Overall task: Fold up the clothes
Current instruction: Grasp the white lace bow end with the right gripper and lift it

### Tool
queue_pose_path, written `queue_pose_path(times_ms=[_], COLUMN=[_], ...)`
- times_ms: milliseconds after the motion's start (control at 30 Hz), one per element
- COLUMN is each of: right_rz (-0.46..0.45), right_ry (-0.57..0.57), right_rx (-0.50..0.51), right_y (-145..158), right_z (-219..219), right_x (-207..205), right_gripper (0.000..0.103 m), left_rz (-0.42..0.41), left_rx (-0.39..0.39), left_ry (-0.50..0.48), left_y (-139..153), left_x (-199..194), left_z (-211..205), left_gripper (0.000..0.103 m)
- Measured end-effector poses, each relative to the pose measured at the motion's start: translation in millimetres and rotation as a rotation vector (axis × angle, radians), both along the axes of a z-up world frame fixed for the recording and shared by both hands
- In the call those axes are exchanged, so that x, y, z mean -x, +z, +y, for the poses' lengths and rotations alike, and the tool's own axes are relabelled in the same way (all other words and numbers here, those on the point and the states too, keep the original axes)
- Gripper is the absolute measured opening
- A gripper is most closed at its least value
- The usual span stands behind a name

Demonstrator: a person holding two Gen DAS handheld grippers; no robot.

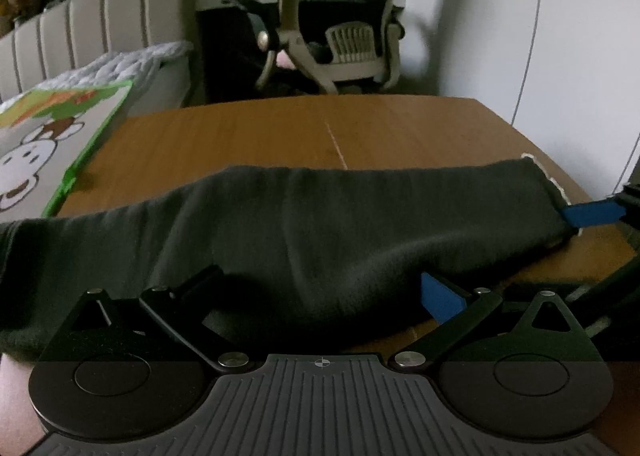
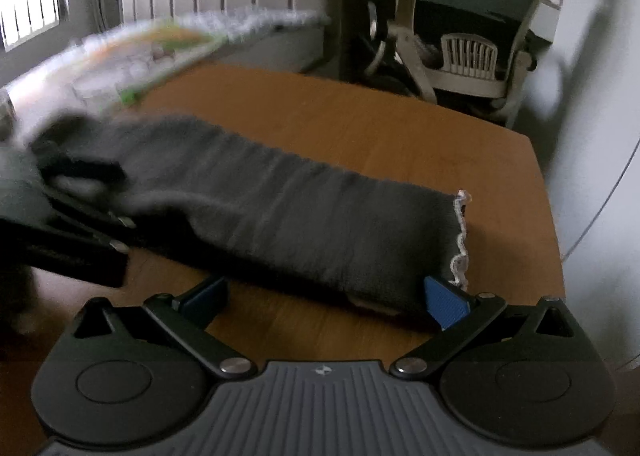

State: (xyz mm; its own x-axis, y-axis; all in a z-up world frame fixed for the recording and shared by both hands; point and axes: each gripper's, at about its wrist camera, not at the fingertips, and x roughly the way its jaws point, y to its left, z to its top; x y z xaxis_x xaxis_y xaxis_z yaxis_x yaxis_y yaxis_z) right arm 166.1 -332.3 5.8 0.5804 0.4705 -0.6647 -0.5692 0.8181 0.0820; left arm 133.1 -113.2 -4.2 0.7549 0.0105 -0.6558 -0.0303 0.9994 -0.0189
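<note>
Wooden tabletop (image 1: 400, 127), with a dark grey garment (image 1: 320, 223) stretched across it in a long folded band, white-stitched hem at the right end. Left gripper (image 1: 324, 292) spread wide around the garment's near edge. Right gripper (image 2: 326, 296) likewise wide, straddling the near edge beside the hem.
</note>
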Motion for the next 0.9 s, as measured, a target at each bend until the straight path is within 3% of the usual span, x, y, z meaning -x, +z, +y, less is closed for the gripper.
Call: queue_pose_path(times_ms=[67, 167, 333, 467, 633, 833, 900], right_rz=[-0.010, -0.064, 0.037, 0.111, 0.166, 0.112, 0.066], right_ry=[-0.072, -0.221, -0.340, -0.407, -0.397, -0.378, -0.356], right_rx=[-0.131, -0.206, -0.304, -0.336, -0.405, -0.371, -0.337], right_y=[11.3, 18.1, 6.8, -6.8, -17.5, -11.5, -3.5], right_z=[-28.4, -60.7, -88.5, -86.2, -69.0, -61.4, -56.3], right_x=[6.3, 13.9, 2.3, -18.3, -32.6, -24.0, -21.7], right_gripper=[0.103, 0.101, 0.053, 0.052, 0.041, 0.016, 0.015], left_rz=[-0.006, -0.015, -0.030, -0.034, -0.035, -0.038, -0.038], left_rx=[0.007, 0.017, 0.034, 0.044, 0.042, 0.046, 0.046], left_ry=[-0.001, -0.002, -0.003, -0.008, -0.011, -0.011, -0.011], left_y=[-0.2, -0.4, -0.8, -0.3, -0.5, -1.2, -1.3], left_x=[2.2, 5.6, 11.1, 19.9, 22.7, 24.0, 23.8], left_z=[0.7, 1.6, 3.3, 2.6, 2.0, 1.9, 1.9], left_gripper=[0.103, 0.103, 0.103, 0.103, 0.103, 0.103, 0.103])
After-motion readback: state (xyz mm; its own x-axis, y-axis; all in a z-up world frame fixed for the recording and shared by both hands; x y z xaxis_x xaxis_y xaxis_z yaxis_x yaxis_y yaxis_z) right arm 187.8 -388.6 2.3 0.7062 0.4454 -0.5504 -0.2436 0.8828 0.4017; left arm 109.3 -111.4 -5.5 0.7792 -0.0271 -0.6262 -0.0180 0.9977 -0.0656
